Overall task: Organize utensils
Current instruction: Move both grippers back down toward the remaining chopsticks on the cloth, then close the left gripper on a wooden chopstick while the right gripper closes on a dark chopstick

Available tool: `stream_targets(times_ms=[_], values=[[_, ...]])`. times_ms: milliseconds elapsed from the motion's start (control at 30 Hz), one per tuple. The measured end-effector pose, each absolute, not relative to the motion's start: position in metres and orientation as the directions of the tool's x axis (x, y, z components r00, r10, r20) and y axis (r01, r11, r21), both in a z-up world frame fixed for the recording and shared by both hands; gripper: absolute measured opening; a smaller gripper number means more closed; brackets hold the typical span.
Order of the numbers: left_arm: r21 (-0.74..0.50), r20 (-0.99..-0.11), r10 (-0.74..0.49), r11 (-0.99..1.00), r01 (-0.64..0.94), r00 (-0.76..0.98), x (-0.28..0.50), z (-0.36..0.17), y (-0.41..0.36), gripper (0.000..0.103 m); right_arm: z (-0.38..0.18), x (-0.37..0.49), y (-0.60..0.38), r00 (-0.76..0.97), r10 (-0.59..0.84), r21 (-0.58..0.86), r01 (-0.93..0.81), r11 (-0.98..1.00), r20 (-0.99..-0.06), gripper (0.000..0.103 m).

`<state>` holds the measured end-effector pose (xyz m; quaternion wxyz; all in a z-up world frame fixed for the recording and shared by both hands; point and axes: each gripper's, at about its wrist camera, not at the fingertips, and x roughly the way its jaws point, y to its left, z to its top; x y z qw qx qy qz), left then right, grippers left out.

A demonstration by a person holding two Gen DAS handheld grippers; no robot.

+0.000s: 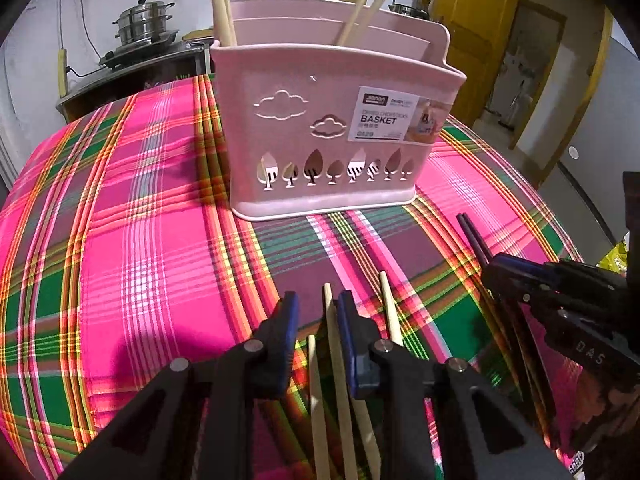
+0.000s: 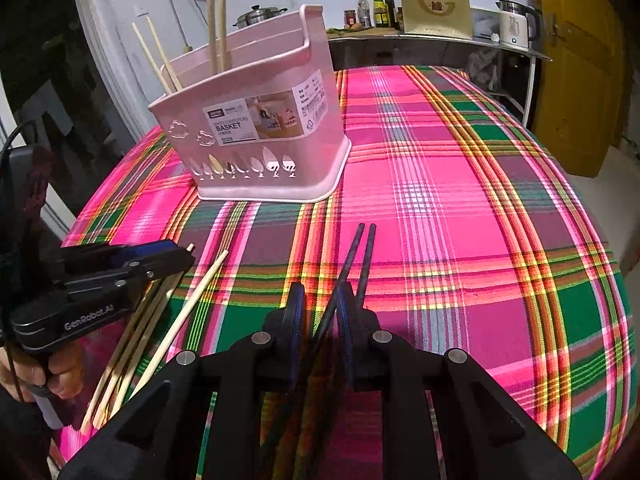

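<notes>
A pink chopstick basket [image 1: 320,120] stands on the plaid tablecloth, with several light wooden chopsticks [image 1: 220,4] upright in it; it also shows in the right wrist view [image 2: 260,132]. My left gripper [image 1: 318,308] is open low over loose wooden chopsticks [image 1: 334,360] lying on the cloth, one of them between its fingers. My right gripper [image 2: 320,300] is open around one of two dark chopsticks [image 2: 360,256] lying on the cloth; the other lies just right of its right finger. The right gripper also shows in the left wrist view [image 1: 516,276].
The plaid tablecloth [image 2: 460,200] covers the table. A counter behind holds a steel steamer pot [image 1: 144,24], bottles [image 2: 380,8] and a white kettle [image 2: 516,24]. A yellow door [image 2: 580,60] stands at right.
</notes>
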<state>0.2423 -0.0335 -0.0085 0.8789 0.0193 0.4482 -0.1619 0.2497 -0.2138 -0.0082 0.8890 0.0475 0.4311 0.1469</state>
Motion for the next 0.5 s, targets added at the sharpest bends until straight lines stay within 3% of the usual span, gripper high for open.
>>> stream_targets(times_ms=[500], values=[[-0.138, -0.801, -0.278, 0.948, 0.287, 0.530, 0.2492, -0.0076, -0.0255, 0.020, -0.0097, 0.2596, -0.2084, 0.572, 0.291, 0.198, -0.220, 0.955, -0.767, 0.017]])
